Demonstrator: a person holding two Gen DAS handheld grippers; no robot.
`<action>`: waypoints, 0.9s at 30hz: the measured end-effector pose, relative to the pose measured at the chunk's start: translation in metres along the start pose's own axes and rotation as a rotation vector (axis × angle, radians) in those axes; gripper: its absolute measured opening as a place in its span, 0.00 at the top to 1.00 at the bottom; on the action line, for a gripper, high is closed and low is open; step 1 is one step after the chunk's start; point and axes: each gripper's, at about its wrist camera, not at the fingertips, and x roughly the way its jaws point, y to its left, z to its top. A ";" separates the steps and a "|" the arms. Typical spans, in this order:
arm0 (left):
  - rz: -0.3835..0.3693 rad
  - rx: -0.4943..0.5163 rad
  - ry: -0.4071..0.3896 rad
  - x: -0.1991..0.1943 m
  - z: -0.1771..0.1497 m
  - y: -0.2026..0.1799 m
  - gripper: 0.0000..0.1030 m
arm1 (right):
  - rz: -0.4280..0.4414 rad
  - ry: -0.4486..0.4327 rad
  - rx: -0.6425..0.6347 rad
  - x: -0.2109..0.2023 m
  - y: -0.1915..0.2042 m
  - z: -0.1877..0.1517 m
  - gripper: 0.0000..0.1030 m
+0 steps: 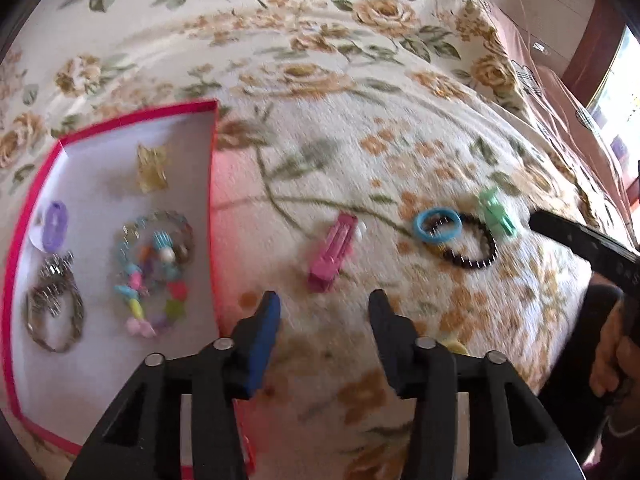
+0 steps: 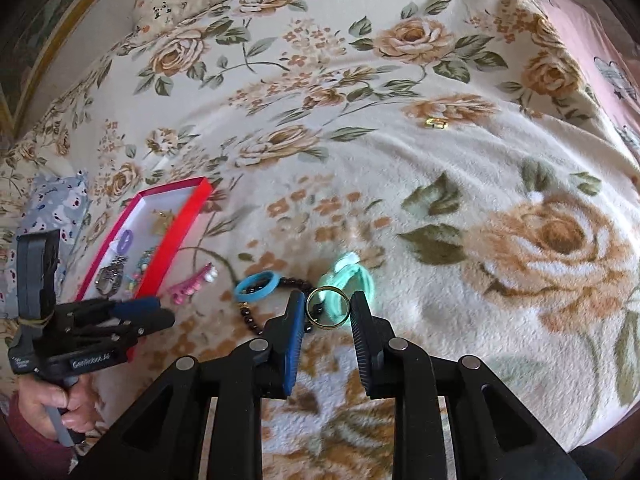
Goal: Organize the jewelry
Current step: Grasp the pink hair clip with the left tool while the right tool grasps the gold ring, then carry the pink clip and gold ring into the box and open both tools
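My right gripper [image 2: 327, 307] is shut on a thin gold ring [image 2: 327, 306], held just above the floral blanket. Behind it lie a mint green clip [image 2: 354, 274], a blue ring [image 2: 256, 286] and a dark bead bracelet [image 2: 250, 318]. My left gripper [image 1: 325, 308] is open with nothing between its fingers, over the blanket beside the red box [image 1: 214, 152]. A pink clip [image 1: 334, 248] lies just ahead of it. Inside the box rest a colourful bead bracelet [image 1: 154, 268], a metal bracelet [image 1: 54, 308], a purple piece [image 1: 56, 224] and a yellow clip [image 1: 152, 166].
The floral blanket [image 2: 400, 168] covers the bed. A small gold piece [image 2: 435, 123] lies farther back on it. A person's hand [image 2: 56, 404] holds the left gripper's handle. A pink cover [image 1: 568, 112] lies beyond the blanket's right edge.
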 end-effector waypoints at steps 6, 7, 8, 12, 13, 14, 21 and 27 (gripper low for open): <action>0.029 0.060 0.021 0.021 0.020 -0.011 0.50 | 0.037 -0.001 0.002 -0.001 0.005 -0.001 0.77; 0.031 0.065 0.026 0.025 0.022 -0.013 0.50 | 0.043 0.001 0.002 -0.001 0.006 0.000 0.77; 0.030 0.074 0.037 0.031 0.025 -0.016 0.51 | 0.049 0.002 0.004 0.000 0.007 0.000 0.77; 0.003 0.085 0.054 0.044 0.027 -0.019 0.81 | 0.062 0.009 0.004 0.003 0.009 -0.001 0.77; 0.000 0.084 0.049 0.044 0.029 -0.017 0.81 | 0.069 0.011 0.006 0.003 0.010 -0.001 0.77; -0.003 0.082 0.046 0.043 0.028 -0.016 0.81 | 0.073 0.012 0.006 0.004 0.011 -0.001 0.77; -0.034 0.010 -0.002 0.014 0.015 0.002 0.81 | 0.105 0.015 -0.017 0.006 0.024 -0.002 0.77; -0.039 -0.065 -0.058 -0.026 -0.005 0.022 0.81 | 0.149 0.026 -0.052 0.010 0.047 -0.003 0.77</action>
